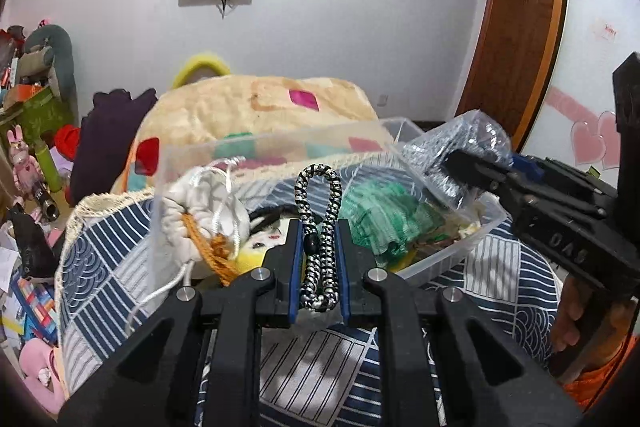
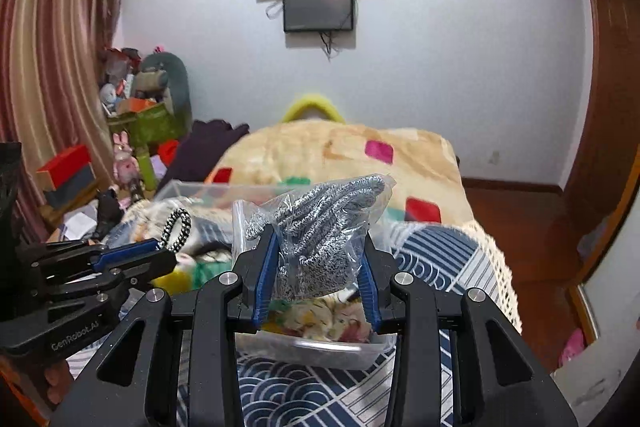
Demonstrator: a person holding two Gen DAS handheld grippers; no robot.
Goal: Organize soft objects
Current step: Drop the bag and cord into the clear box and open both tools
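My left gripper (image 1: 319, 227) is shut on a black-and-white braided cord loop (image 1: 318, 203), held above the clear plastic bin (image 1: 448, 259). The loop also shows in the right wrist view (image 2: 176, 229). My right gripper (image 2: 318, 231) is shut on a clear bag of grey knit fabric (image 2: 320, 227), held over the bin's right end (image 2: 320, 351); the bag also shows in the left wrist view (image 1: 456, 155). In the bin lie a white drawstring pouch (image 1: 200, 211), a green knit piece (image 1: 384, 215) and a doll.
The bin stands on a blue-and-white patterned cloth (image 1: 104, 267) on the bed, with a beige patchwork blanket (image 1: 248, 107) behind it. Cluttered shelves and toys (image 1: 28, 147) are at the left. A wooden door (image 1: 516, 39) is at the right.
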